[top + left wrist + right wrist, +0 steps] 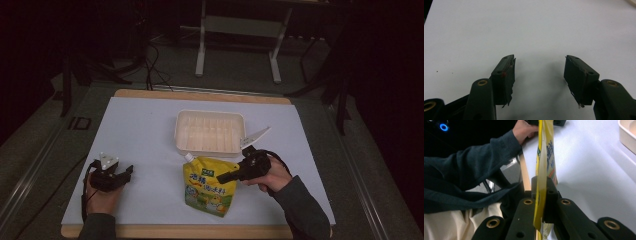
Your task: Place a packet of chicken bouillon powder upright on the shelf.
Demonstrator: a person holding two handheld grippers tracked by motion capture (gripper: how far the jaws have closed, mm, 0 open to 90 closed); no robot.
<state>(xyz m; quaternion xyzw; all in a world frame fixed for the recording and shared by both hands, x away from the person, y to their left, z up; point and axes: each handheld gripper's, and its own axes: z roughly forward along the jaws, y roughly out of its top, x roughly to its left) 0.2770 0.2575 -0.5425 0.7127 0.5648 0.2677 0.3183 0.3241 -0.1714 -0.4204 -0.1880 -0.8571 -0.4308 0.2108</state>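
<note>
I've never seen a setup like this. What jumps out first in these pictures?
The bright yellow drink pouch near the front of the white table stands out most, with the right gripper clamped on its edge. Behind it sits an empty white tray. At the left, the left gripper rests with jaws apart, holding nothing.

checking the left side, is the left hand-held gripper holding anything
No, the left hand-held gripper is open, with bare white table between its jaws.

Dim, dark surroundings; the lit white table [145,130] glares softly, with slightly blurred edges.
</note>
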